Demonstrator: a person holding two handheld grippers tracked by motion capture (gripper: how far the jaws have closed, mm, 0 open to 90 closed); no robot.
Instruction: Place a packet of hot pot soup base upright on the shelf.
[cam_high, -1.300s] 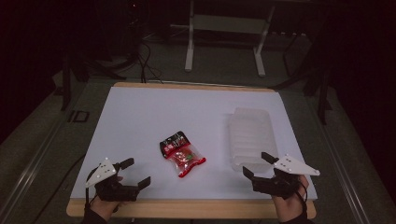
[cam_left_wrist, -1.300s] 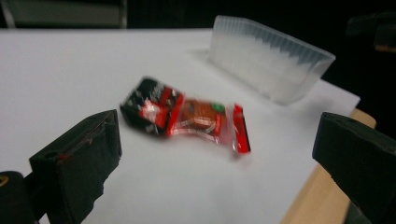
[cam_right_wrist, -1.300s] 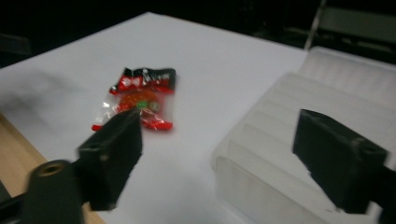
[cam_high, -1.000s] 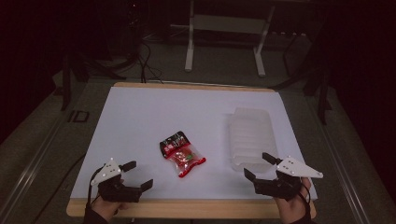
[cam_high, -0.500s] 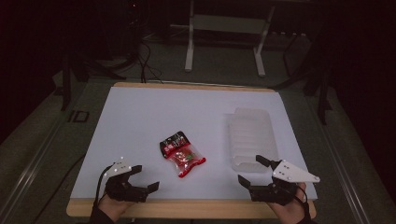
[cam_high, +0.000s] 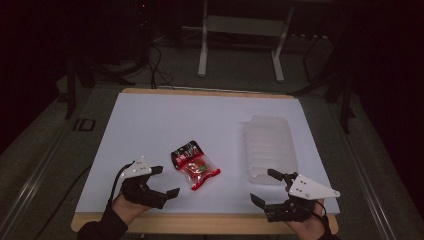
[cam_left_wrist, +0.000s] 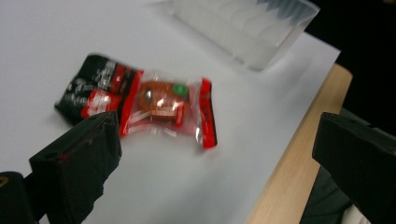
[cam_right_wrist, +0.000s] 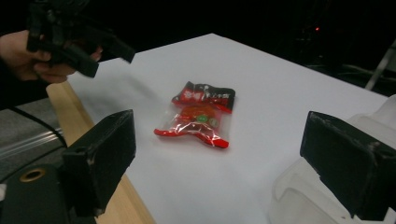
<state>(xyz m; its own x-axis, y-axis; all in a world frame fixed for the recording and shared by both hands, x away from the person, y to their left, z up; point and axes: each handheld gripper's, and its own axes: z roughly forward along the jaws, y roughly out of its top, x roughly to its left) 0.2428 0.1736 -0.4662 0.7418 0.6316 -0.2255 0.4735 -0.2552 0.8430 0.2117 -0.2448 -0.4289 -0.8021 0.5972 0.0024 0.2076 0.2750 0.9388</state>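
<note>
High view: 2 wide-open grippers, left gripper (cam_high: 159, 181) and right gripper (cam_high: 267, 187), flank the snack packet (cam_high: 194, 164) lying mid-table; best approached low, pinching 1 sealed edge.

— What colours am I working with on the snack packet (cam_high: 194, 164)?

— From my feed, it's black at one end with red and white print, then clear film over an orange-red filling with a small green dot, and red sealed ends.

— And the rest?

— My surface (cam_high: 165, 125) is white with a light wood edge; the tray (cam_high: 270, 145) near its right edge is frosted translucent white; both tools are black.
</note>
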